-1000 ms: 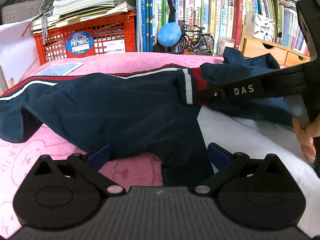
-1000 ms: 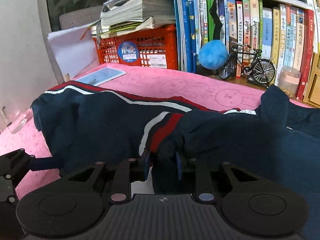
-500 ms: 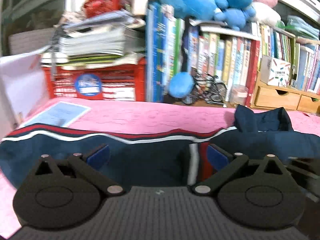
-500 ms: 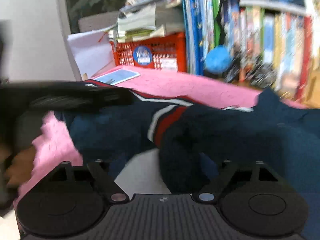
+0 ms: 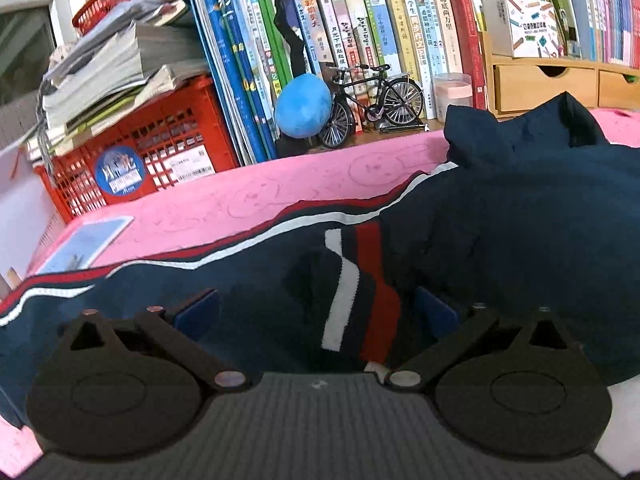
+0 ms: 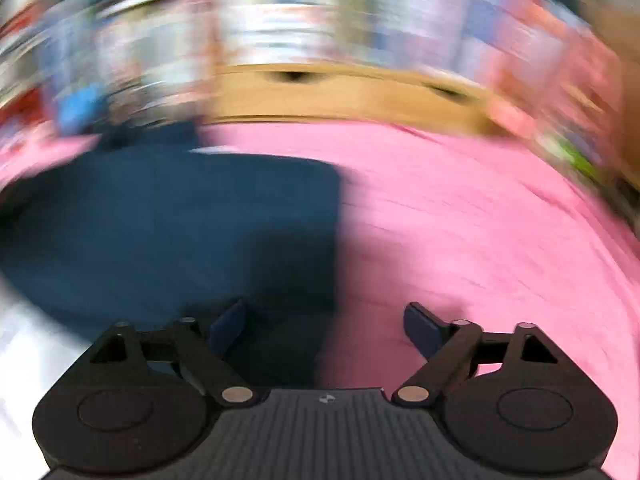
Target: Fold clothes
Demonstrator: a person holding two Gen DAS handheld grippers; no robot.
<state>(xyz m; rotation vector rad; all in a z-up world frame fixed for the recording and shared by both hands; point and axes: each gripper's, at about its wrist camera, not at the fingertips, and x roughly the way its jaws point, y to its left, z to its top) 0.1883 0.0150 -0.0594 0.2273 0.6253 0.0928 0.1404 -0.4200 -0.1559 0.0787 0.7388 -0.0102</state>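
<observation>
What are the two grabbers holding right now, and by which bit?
Nothing. The right gripper is opening, with no cloth between its pads. The left gripper stands wide over the navy garment, its pads not pinching it.

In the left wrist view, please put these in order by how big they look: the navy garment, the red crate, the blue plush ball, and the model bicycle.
1. navy garment, though it lies nearest the camera
2. red crate
3. model bicycle and blue plush ball: too alike to rank; the bicycle is wider, the ball fuller.
</observation>
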